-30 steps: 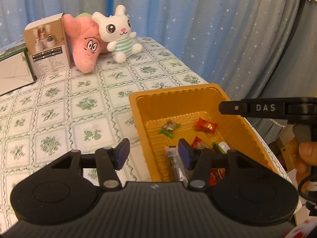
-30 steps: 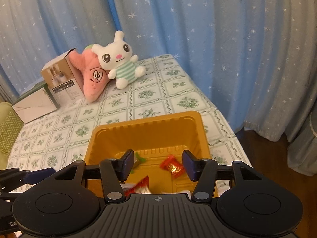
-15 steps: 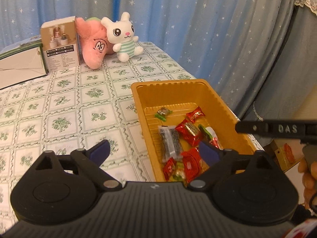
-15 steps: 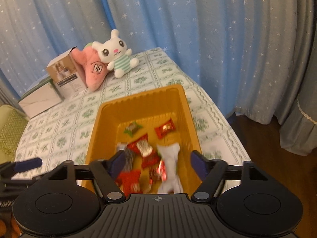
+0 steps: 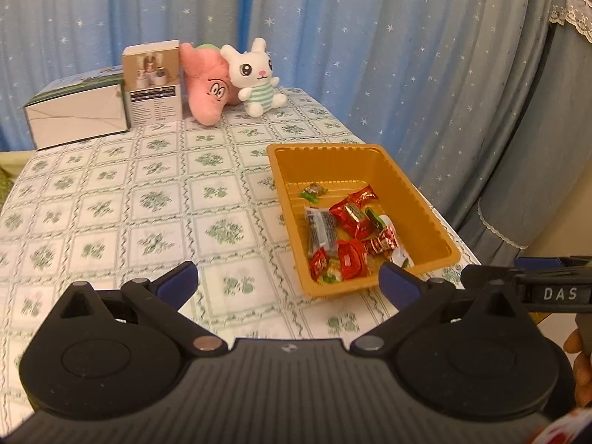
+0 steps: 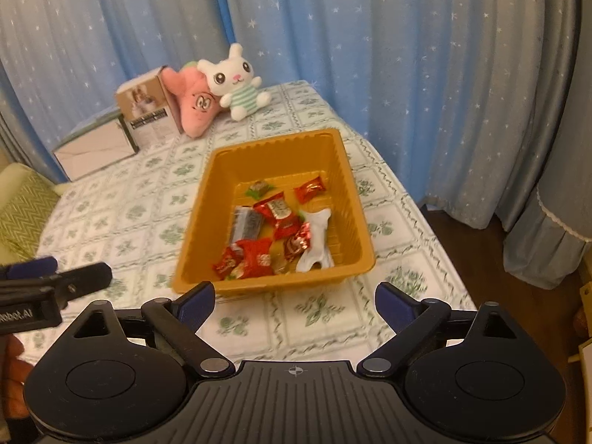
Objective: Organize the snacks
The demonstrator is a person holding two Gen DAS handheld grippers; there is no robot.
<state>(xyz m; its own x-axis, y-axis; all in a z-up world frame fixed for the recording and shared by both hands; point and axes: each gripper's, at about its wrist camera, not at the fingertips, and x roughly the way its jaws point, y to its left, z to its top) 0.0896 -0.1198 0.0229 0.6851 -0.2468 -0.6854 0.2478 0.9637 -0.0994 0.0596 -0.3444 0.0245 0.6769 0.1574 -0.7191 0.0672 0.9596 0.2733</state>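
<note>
A shallow rectangular orange plastic tray [image 5: 425,218] with ribbed walls sits toward the 3 o'clock edge of the surface [image 5: 148,199], which is covered by a white cloth printed with green floral squares. Inside it lies a loose heap of wrapped snacks: several shiny red foil candies [image 6: 259,255], a dark striped clear packet [image 6: 247,224], a white crinkled wrapper [image 6: 316,238] and, toward the 12 o'clock end, a small green-ended sweet [image 6: 260,187] and a single red one [image 6: 310,189].

The left tool [image 5: 288,279] hangs above the cloth at the tray's 7 o'clock corner, its blue-padded fingers spread wide, holding nothing. The right tool [image 6: 295,298] hovers just short of the tray's 6 o'clock rim, equally wide and bare.

At 11 o'clock stand a white plush rabbit in a striped shirt [image 5: 253,76], a pink plush star [image 5: 207,81], a tall printed carton [image 5: 153,83] and a flat white box [image 5: 77,114], before a blue star-dotted curtain [image 5: 370,37].
</note>
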